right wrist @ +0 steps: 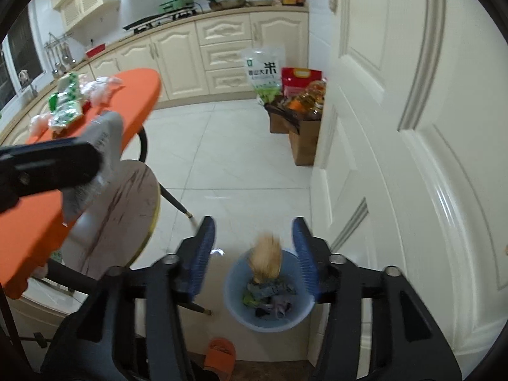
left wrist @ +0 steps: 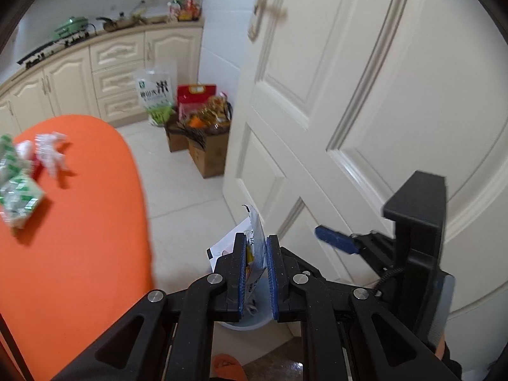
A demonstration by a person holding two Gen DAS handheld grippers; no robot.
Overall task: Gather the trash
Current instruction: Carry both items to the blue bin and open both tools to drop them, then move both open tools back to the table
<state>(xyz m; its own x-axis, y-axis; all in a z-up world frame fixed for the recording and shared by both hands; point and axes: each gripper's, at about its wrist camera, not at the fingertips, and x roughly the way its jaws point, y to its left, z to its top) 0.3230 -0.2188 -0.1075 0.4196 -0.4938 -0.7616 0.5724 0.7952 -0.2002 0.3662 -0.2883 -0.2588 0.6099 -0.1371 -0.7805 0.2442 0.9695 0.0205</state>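
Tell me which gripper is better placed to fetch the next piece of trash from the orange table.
Right, probably. The right gripper is open, with a tan scrap dropping into the blue bin below. The left gripper is shut on a white wrapper and must drop it first. Green packets wait on the orange table.

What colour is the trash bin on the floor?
Pale blue. The bin shows best in the right wrist view, directly below the open right gripper.
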